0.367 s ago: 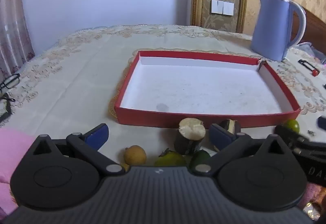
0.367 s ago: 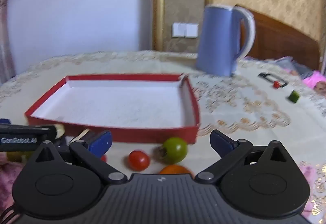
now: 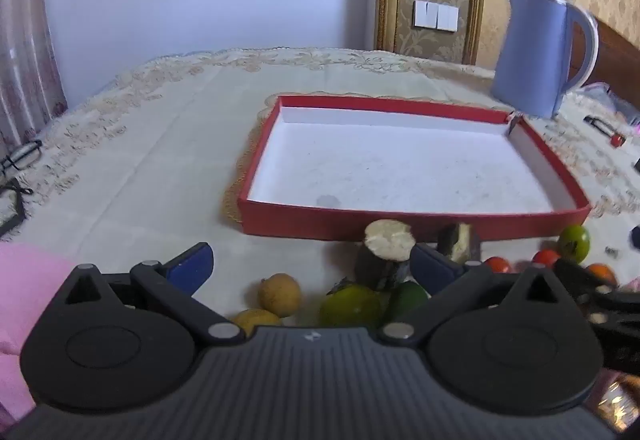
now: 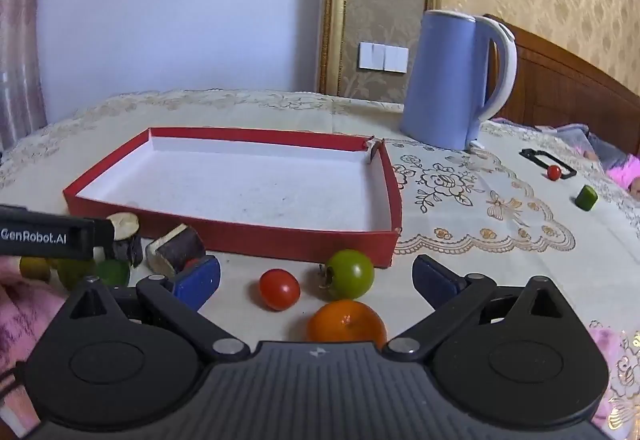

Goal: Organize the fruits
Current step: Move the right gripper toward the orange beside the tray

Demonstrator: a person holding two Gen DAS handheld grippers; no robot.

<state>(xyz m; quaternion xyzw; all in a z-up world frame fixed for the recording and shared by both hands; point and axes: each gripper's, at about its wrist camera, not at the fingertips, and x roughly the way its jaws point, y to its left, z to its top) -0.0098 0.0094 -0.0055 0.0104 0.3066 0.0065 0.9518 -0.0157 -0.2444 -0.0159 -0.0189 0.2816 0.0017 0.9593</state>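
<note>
The fingers of the left gripper (image 3: 310, 266) stood spread wide with nothing between their blue pads, hovering above fruit gathered along the near edge of the table (image 3: 160, 143). The fingers of the right gripper (image 4: 316, 280) were likewise fully apart and held nothing.

From left to right in the left wrist view, a pair of glasses (image 3: 18, 155) lay at the table's left edge, well apart from the rest. Two small yellow-brown fruits (image 3: 279, 294) sat close together near the front edge, beside a green citrus fruit (image 3: 350, 306) and a second, darker green fruit (image 3: 408, 296). Two cut pieces of dark-skinned cane (image 3: 386, 250) stood just in front of the near wall of a shallow red box (image 3: 400, 224) with a white floor, which lay in the middle of the table and held no fruit.

In the right wrist view, a red tomato (image 4: 279, 288), a green tomato (image 4: 349, 274) and an orange (image 4: 346, 322) lay between the open fingers, near the box's front right corner. A blue kettle (image 4: 448, 79) stood at the far right of the table, behind the box. Another small red fruit (image 4: 554, 172) and a small green piece (image 4: 586, 197) lay near the table's right edge.
</note>
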